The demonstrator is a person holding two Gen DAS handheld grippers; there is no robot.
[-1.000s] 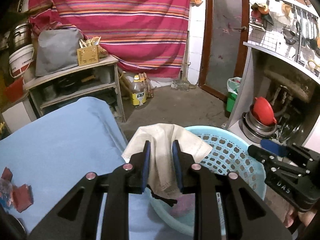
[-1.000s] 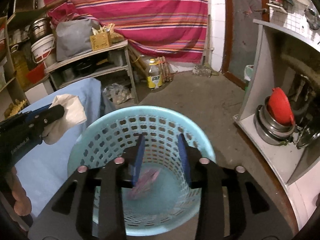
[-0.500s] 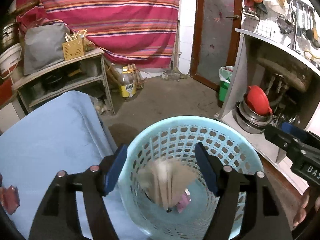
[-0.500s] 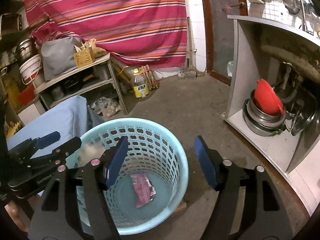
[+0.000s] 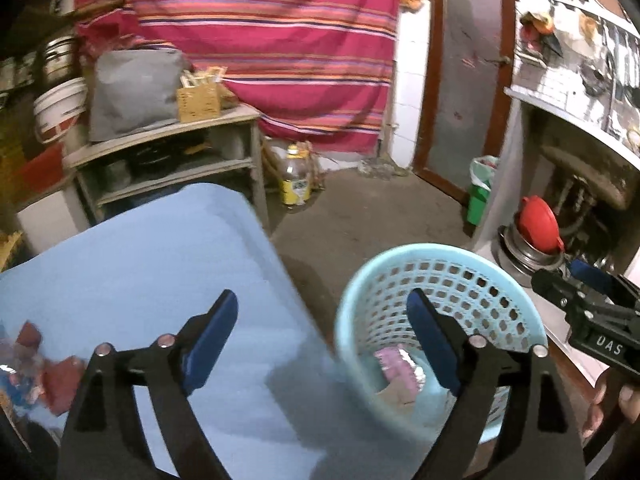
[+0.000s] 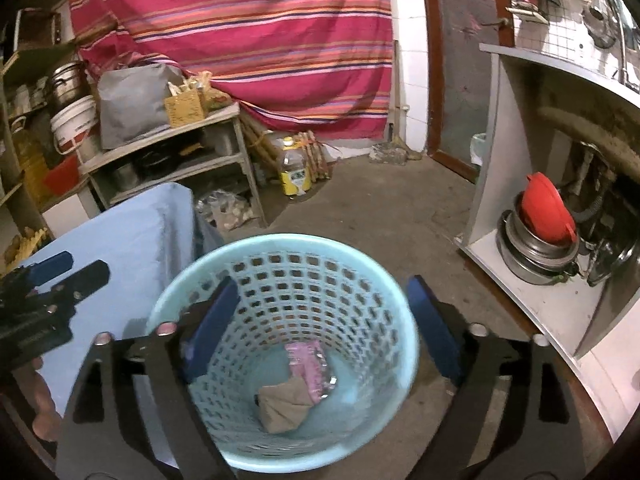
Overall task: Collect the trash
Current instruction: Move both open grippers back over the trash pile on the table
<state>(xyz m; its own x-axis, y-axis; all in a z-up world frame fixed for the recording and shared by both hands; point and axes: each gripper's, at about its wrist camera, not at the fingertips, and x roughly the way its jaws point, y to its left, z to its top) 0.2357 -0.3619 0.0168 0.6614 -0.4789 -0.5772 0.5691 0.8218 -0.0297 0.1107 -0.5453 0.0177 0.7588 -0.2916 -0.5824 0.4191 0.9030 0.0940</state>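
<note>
The light-blue perforated basket (image 6: 280, 344) stands on the floor (image 6: 380, 200), and at its bottom lie a crumpled beige cloth (image 6: 282, 406) and a pink wrapper (image 6: 308, 364), touching each other, the wrapper partly on top of the cloth. The right gripper (image 6: 320, 328) hangs above the basket's mouth, its jaws opening wide with nothing gripped; both pieces of trash sit well below, in the gap between the jaws as the right wrist view sees it. The left gripper (image 5: 322, 338) has its jaws opening too, released and holding nothing; its right jaw lies over the basket's left rim, its left jaw over the bench covered in blue cloth (image 5: 140, 280). To the left of the left jaws, near the bench's edge, lie blurred reddish scraps (image 5: 60, 380) whose kind I cannot tell. Beyond both pairs of jaws a plastic bottle with a yellow label (image 6: 294, 172) stands on the floor near a wooden shelf unit (image 6: 168, 164), with a striped red cloth (image 6: 240, 40) hanging behind. To the right of the right jaws, a red lid (image 6: 548, 210) rests on stacked steel pots (image 6: 532, 256) in a low cabinet.
</note>
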